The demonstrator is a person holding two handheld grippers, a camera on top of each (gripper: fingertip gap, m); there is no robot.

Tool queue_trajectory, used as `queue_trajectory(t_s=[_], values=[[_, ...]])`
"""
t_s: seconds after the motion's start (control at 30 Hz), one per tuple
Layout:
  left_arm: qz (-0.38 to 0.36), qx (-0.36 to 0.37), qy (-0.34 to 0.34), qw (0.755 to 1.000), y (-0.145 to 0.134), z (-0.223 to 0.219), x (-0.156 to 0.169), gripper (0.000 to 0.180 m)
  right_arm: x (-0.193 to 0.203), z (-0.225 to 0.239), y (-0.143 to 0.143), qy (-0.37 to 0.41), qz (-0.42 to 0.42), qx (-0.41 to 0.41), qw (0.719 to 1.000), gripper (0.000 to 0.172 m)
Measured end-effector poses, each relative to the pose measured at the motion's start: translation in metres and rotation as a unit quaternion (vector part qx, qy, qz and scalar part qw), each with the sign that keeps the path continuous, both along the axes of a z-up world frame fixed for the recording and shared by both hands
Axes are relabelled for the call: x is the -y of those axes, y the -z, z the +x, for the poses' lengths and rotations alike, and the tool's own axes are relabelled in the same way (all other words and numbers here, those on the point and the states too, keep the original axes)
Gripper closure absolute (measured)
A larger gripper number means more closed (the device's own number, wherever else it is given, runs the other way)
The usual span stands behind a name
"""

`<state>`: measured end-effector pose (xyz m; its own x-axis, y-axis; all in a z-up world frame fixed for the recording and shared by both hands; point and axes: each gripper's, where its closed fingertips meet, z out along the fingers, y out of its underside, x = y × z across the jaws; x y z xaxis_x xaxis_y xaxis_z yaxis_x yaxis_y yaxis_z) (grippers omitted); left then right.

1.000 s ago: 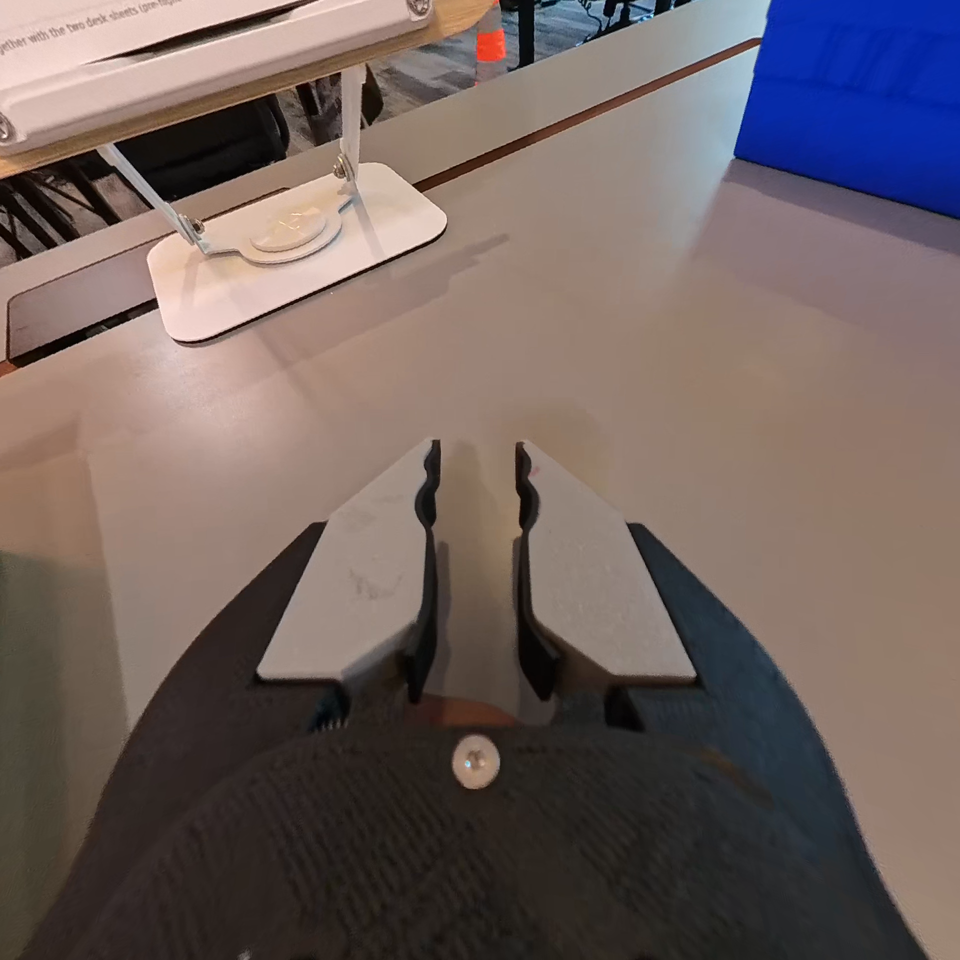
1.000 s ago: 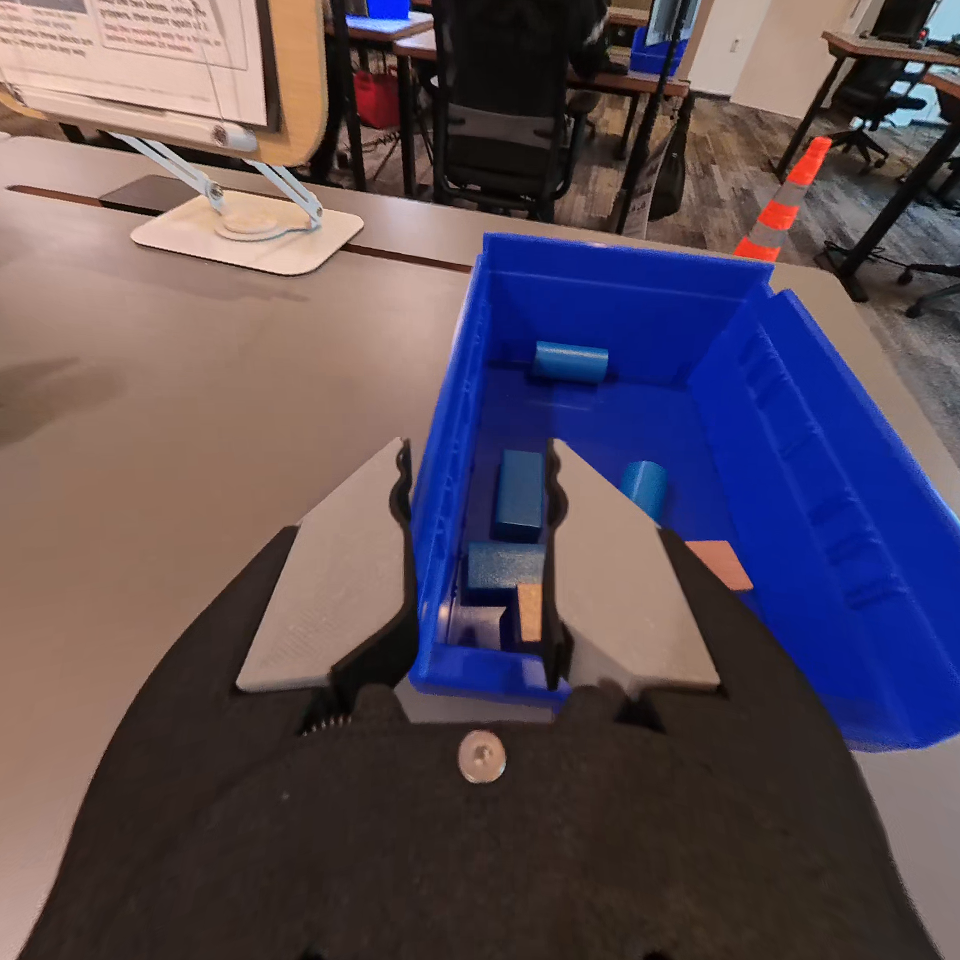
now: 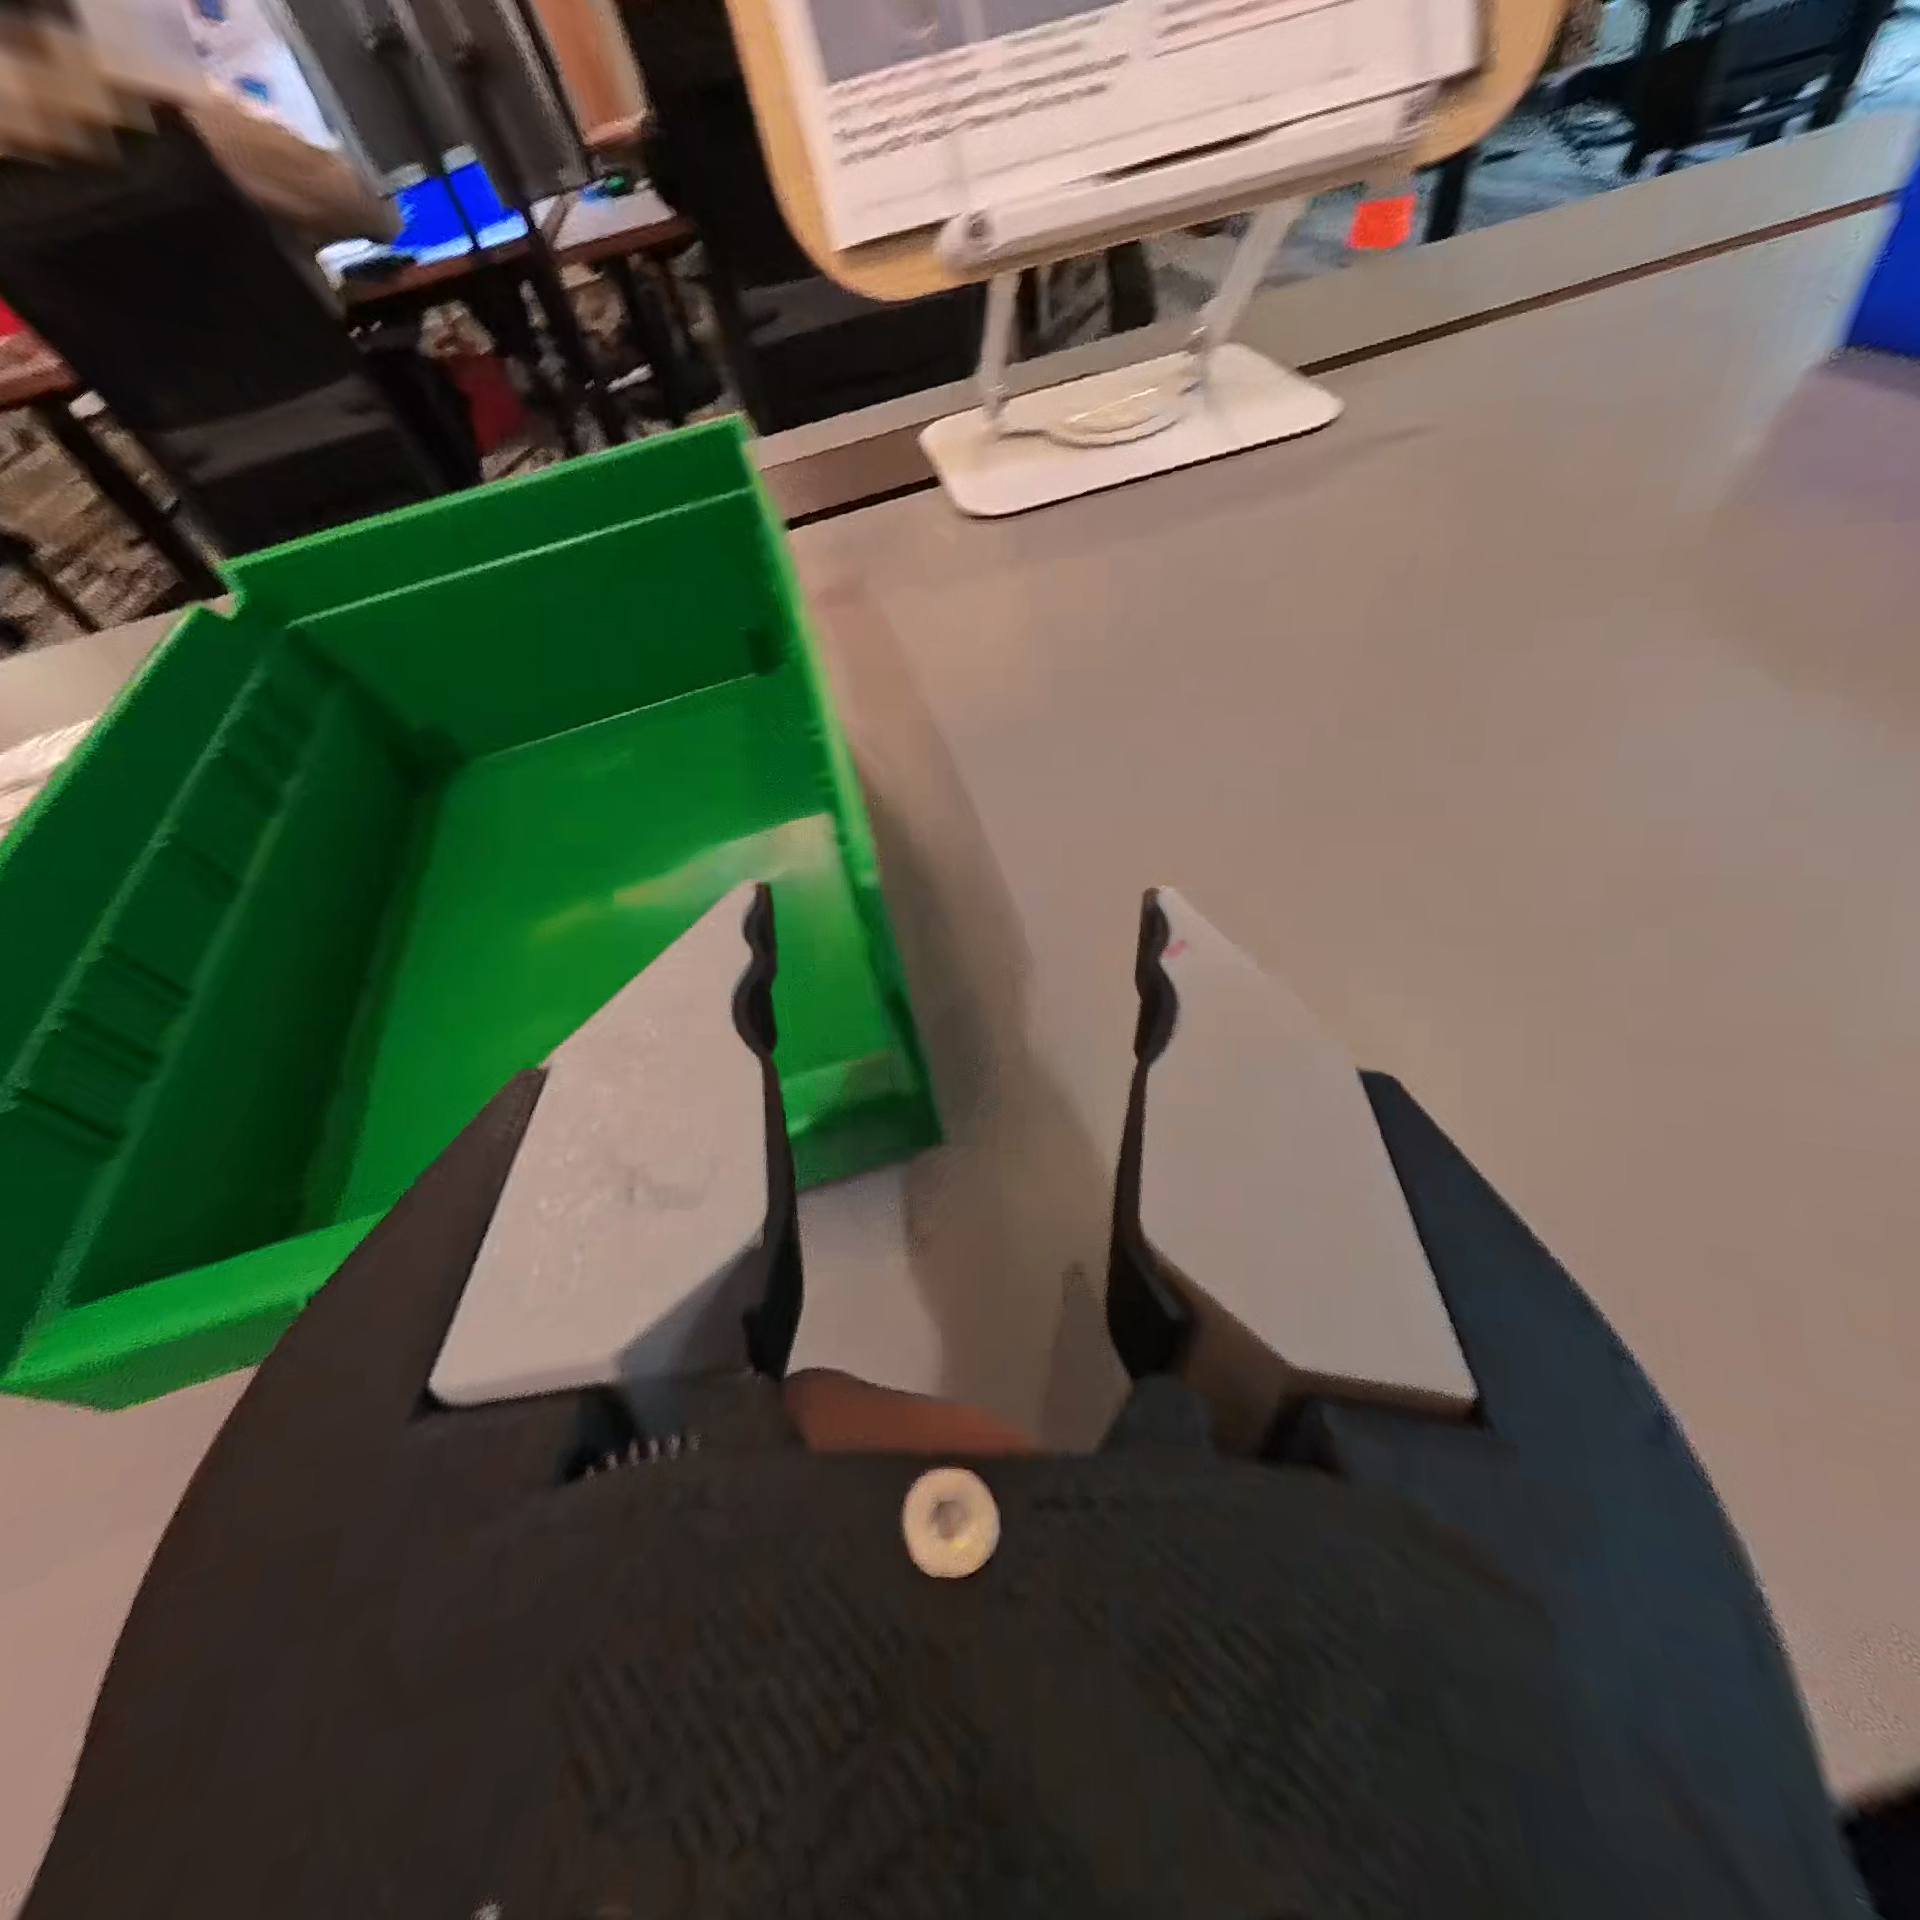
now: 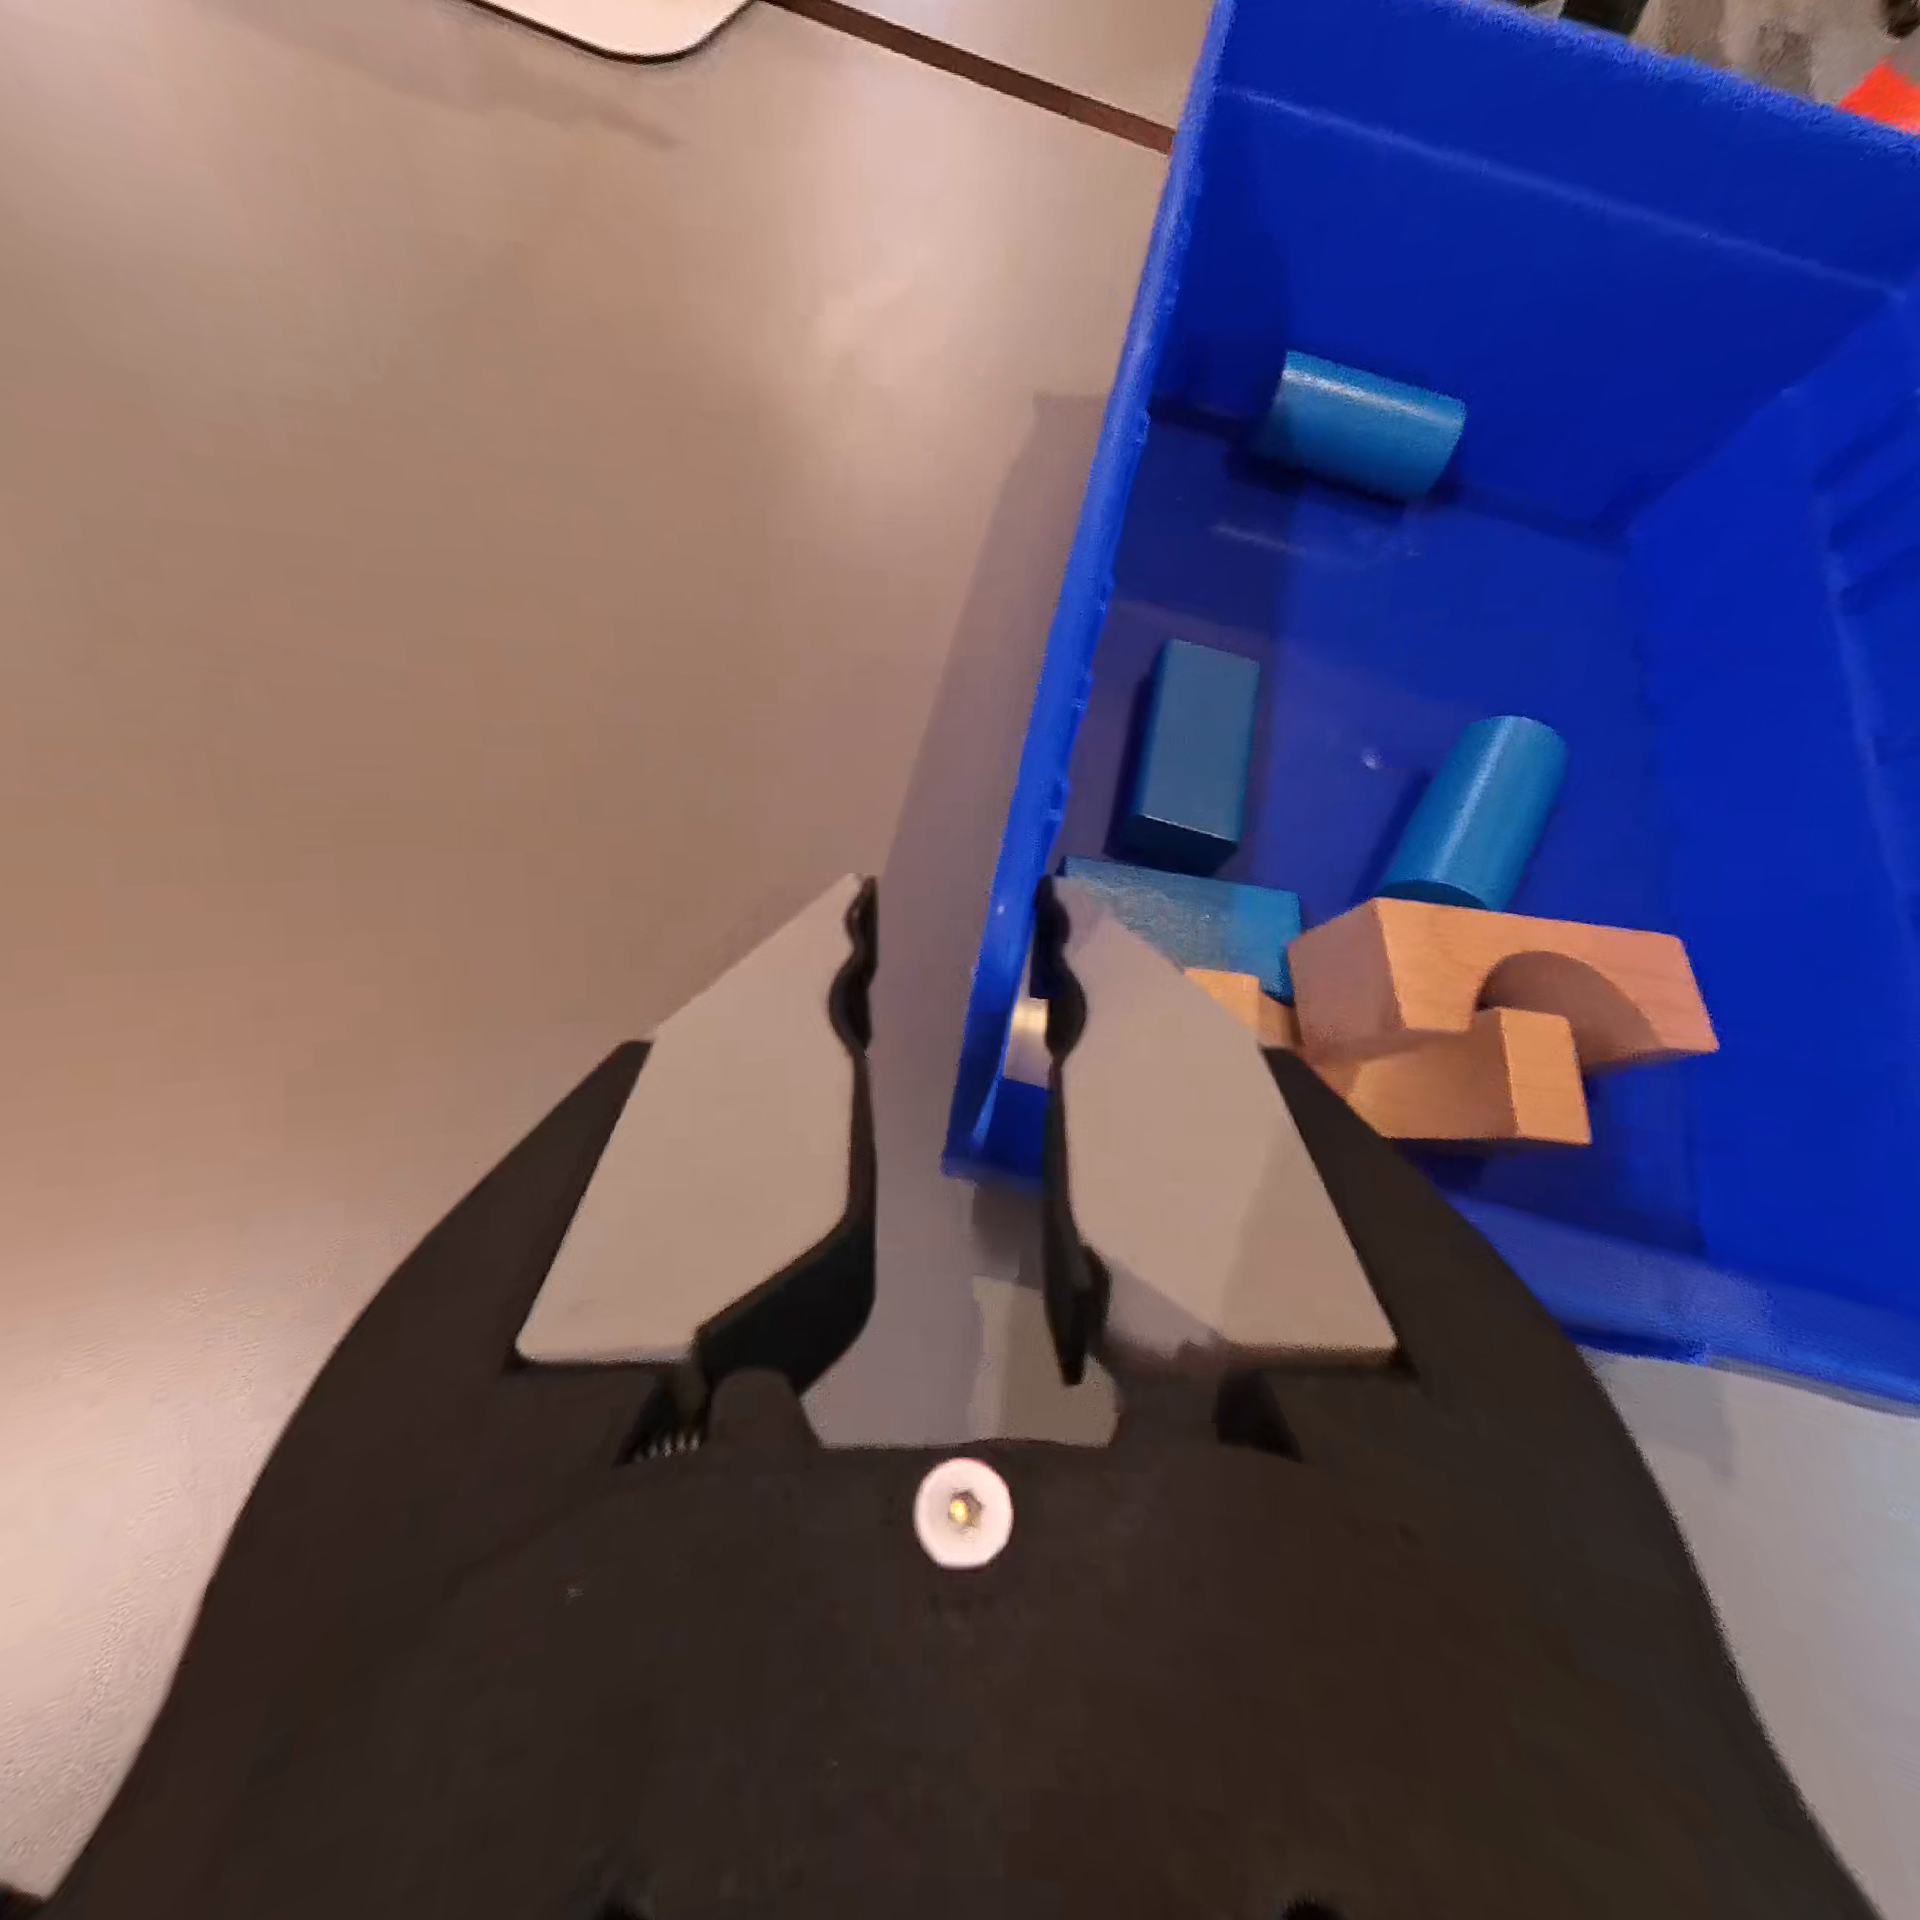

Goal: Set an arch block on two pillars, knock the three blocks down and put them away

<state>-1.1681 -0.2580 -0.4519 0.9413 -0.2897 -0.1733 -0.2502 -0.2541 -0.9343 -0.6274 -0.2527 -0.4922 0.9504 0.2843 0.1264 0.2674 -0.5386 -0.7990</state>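
Far left sits a green bin (image 3: 436,790), nothing visible in it, on the grey worktop (image 3: 1403,790); the left tool (image 3: 954,966) hangs over its near right corner w/ jaws spread wide, nothing between them, so released. Behind it a white stand (image 3: 1132,436) holds a paper sheet. Moving right, bare worktop, then the right tool (image 4: 954,966), jaws partly parted & straddling the left wall of the blue bin (image 4: 1455,208); pads don't press on the wall as far as I can see, so not gripping anything. Inside that bin: blue cylinder (image 4: 1361,426) at the back, blue rectangular block (image 4: 1195,748), second blue cylinder (image 4: 1475,821), a flat blue block (image 4: 1195,914) partly under the finger, then the wooden arch block (image 4: 1496,987) lying tilted on another wooden piece (image 4: 1475,1091). So the task's blocks look stowed already. Handling, my guess: solid wood, light, stiff, won't crush or break; painted cylinders prob. slick & will roll, so pinch across the round sides mid-length. Arch best taken across its flat faces near the middle, not the thin legs.
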Motion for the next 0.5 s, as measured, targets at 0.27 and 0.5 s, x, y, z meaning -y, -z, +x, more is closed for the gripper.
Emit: queue_trajectory(t_s=[0.27,0.5], values=[[-0.042,-0.074,-0.061,0.994,0.027,-0.022,-0.057,0.144,-0.010,0.006,-0.002,0.033,0.027,0.004,0.999,0.164],[0.005,-0.046,-0.052,0.998,0.001,-0.032,-0.045,0.178,-0.006,-0.037,-0.004,0.018,0.028,0.052,0.998,0.167]])
